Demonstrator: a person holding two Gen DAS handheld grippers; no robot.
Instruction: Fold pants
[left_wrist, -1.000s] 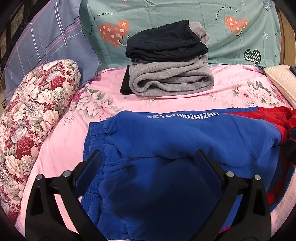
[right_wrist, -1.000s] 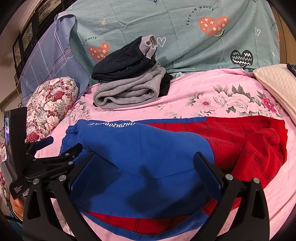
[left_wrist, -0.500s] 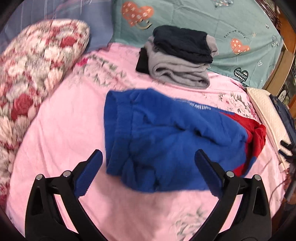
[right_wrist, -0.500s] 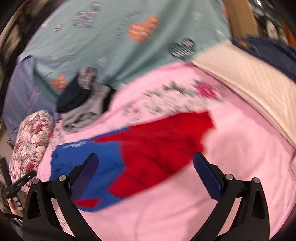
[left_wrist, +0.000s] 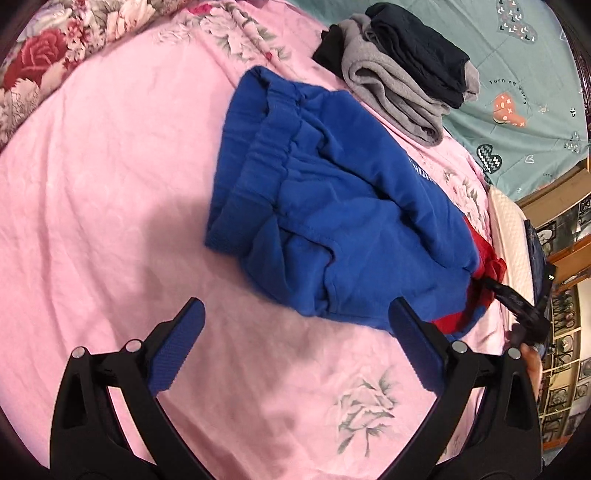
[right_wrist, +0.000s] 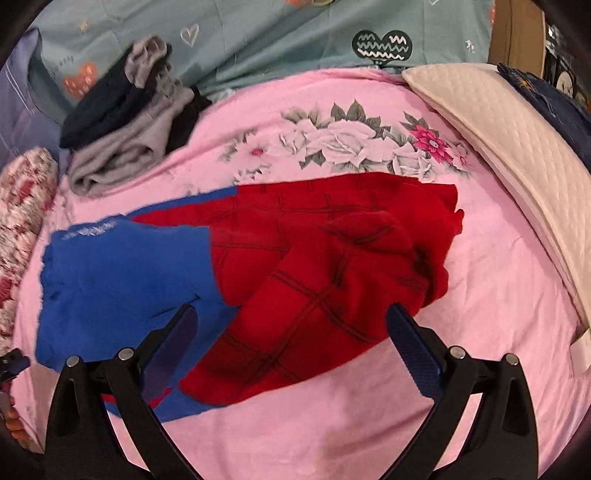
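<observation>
Your left gripper (left_wrist: 295, 332) and right gripper (right_wrist: 291, 332) both gape wide, holding nothing. The blue-and-red pants (right_wrist: 258, 266) lie bunched on the pink floral bedsheet (left_wrist: 110, 166).

Pink floral bed (right_wrist: 369, 424) fills most of the view, with a teal heart-print sheet (right_wrist: 295, 33) hung behind it. Wooden furniture (left_wrist: 569, 258) stands off to one side.
</observation>
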